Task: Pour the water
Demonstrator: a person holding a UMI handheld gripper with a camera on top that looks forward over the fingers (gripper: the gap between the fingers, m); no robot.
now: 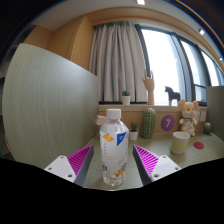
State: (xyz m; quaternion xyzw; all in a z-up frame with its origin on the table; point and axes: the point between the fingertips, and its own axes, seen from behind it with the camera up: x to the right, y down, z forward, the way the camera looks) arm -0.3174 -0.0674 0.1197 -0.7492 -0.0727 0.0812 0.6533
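The gripper (112, 163) points straight ahead and is held level, a little above the table (190, 163). Its two fingers are spread apart. Each finger has a pink pad (79, 159) with stripes on the inside. The hand that holds the gripper cannot be seen.

A water bottle (113, 148) stands upright between the fingers. It is clear plastic with a white cap (112, 117) and a white and blue label. I can see a small gap between the bottle and each pad, so the fingers are around the bottle and do not squeeze it. The bottle rests on the table by itself.

To the right of the bottle, and a bit farther back, is a cup (180, 143) in a pale yellow colour. It stands upright, well apart from the bottle. Behind the cup is a small stuffed toy (188, 122). Just behind the bottle on its right side is a green cactus (148, 123). A purple card (167, 122) stands between the cactus and the toy.

Left of the bottle is a big pale wall panel (45, 110). Behind the bottle, farther away, are grey curtains (118, 62) and a bright window (165, 60). A little dark horse figure (173, 96) stands on the sill near the window.
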